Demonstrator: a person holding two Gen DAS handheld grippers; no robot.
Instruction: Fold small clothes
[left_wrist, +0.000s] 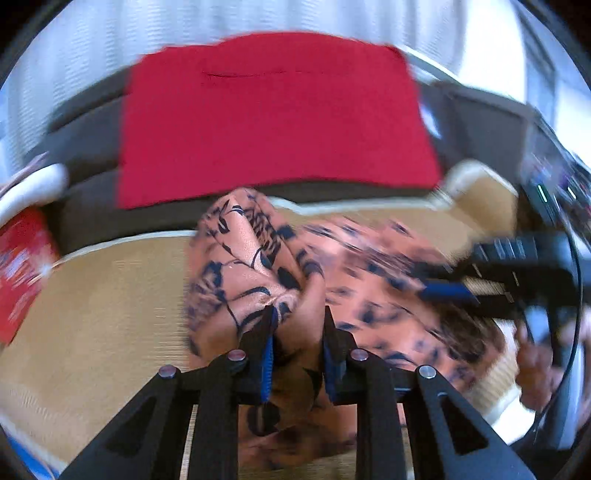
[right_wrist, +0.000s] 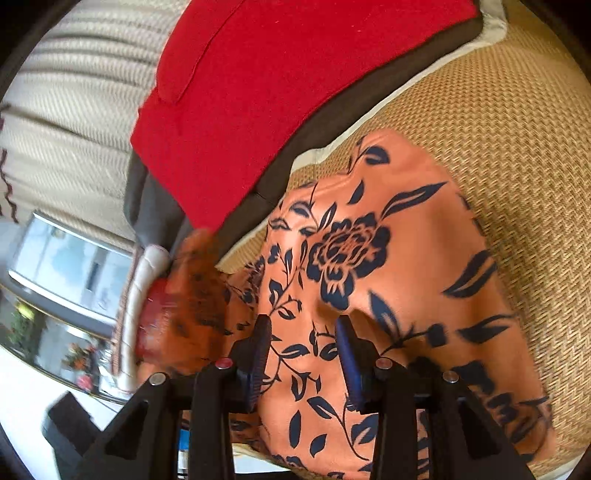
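Both claws pinch bunched folds of soft peach cloth (right_wrist: 406, 236) printed with navy flowers: left claw (left_wrist: 297, 317), right claw (right_wrist: 303, 325), above a coarse woven mat (right_wrist: 509, 122).

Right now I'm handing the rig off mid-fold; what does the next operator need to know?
Left claw: shut on a bunched fold of the orange floral garment, lifted off the woven mat.
Right claw: garment lies between its fingers, but whether they pinch it is unclear.
Layout: garment is spread over the mat; a red cloth lies beyond it on a dark surface.
Done: one edge gathered. Left: no finished fold shows; the cloth is rumpled, so carry the fold over and flatten it.
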